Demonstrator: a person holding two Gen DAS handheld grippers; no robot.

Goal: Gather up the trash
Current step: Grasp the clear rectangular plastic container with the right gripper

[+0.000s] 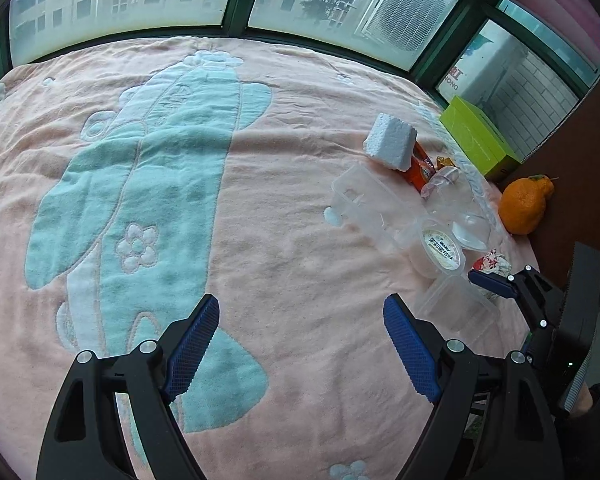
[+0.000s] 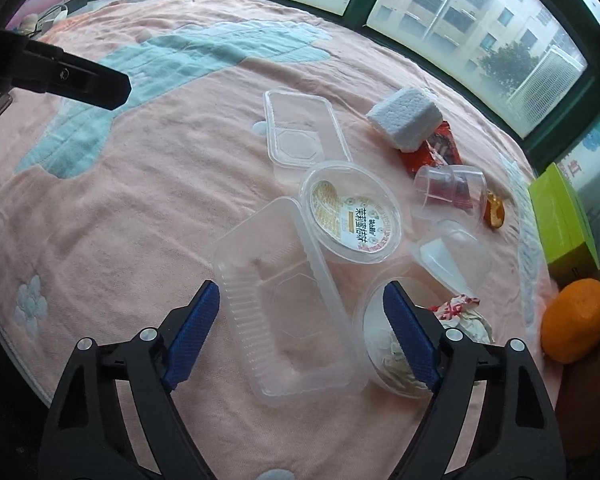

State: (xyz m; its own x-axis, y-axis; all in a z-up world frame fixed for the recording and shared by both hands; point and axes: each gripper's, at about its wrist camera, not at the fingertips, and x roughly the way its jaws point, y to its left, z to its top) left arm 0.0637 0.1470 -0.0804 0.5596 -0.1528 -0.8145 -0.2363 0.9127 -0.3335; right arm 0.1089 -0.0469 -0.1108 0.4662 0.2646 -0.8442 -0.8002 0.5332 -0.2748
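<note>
Right gripper (image 2: 300, 334), jaws apart, straddles a clear tray (image 2: 288, 320), seemingly untouched; left gripper (image 1: 300, 344) gapes at nine o'clock.

You are working over a bed covered by a pink blanket (image 2: 148, 184) with a pale blue figure and flowers. Take the labelled round tub (image 2: 352, 216) as landmark. Touching it on the near side: a clear rectangular tray (image 2: 284, 304). Just beyond it: a second clear tray (image 2: 300, 128). Further beyond, to the right: a white foam block (image 2: 404, 120) resting on a red wrapper (image 2: 440, 148). Right of the tub: a tipped clear cup (image 2: 452, 192).
</note>
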